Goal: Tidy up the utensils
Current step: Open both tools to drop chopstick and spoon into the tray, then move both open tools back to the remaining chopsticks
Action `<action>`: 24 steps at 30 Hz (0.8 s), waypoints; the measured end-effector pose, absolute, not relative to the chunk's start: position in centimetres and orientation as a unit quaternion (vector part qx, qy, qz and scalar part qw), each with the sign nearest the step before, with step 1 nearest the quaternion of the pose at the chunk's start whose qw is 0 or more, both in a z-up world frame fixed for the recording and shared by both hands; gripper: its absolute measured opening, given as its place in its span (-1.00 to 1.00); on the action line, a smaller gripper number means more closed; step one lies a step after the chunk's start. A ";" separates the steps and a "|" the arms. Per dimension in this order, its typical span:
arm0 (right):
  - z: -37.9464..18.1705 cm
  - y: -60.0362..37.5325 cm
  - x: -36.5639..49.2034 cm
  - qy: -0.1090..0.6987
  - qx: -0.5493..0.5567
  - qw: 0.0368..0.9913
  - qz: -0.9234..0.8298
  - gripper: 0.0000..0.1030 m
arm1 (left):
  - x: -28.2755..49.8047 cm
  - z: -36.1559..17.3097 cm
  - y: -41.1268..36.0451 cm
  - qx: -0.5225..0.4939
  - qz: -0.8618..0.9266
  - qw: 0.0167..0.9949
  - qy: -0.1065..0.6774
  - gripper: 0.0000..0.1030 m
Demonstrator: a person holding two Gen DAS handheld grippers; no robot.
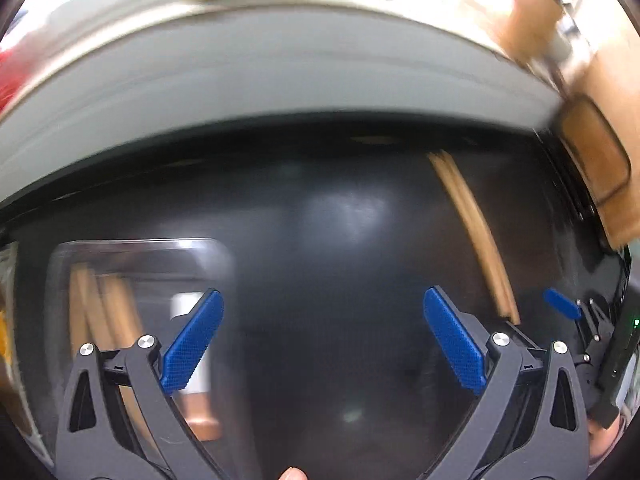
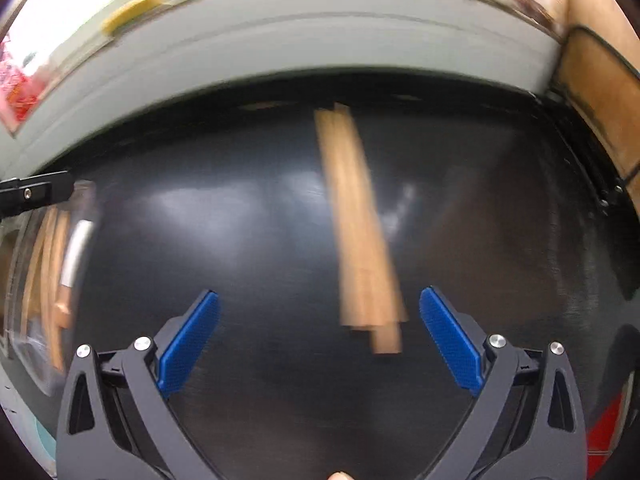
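Both grippers are spread wide, holding nothing. Right gripper [image 2: 320,340] hangs over the sticks [image 2: 360,232]; left gripper [image 1: 324,340] sits by the clear box [image 1: 136,248].

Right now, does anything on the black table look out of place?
Yes: a bundle of wooden sticks lies loose on the black table, apart from the clear container holding similar wooden pieces. Both grippers are open, holding nothing.

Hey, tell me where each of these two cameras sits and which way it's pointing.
Left wrist: on the left gripper, facing forward and down at the black table; clear container at left, right gripper at the right edge.
Right wrist: on the right gripper, facing the wooden sticks between its open fingers.
Shared: the same sticks, table and container.
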State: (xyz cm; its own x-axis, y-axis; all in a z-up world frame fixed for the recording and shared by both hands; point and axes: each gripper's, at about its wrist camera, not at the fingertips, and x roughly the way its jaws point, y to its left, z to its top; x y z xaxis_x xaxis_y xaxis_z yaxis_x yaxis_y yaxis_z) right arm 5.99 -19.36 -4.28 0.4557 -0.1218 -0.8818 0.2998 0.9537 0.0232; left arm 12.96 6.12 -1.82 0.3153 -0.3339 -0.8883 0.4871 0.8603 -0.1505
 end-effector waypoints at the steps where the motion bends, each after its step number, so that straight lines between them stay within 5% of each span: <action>1: -4.5 -20.5 5.8 0.511 0.084 0.846 -0.126 0.88 | 12.8 -2.3 4.4 0.076 -0.259 0.804 0.530 0.89; 11: -7.0 -27.7 7.6 0.532 0.064 0.840 -0.085 0.88 | 13.9 -8.2 -10.0 0.102 -0.245 0.776 0.572 0.89; 24: -9.1 -31.6 9.9 0.545 0.073 0.834 -0.054 0.88 | 16.0 -9.7 -8.9 0.096 -0.143 0.792 0.586 0.90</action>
State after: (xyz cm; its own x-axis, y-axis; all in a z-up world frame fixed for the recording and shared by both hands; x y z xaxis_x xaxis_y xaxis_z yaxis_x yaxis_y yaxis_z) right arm 9.87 -31.60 -9.14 0.4009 -0.0110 -0.9160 0.1695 0.9836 0.0623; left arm 15.99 -8.92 -9.75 0.2720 -0.1132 -0.9556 0.3389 0.9407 -0.0150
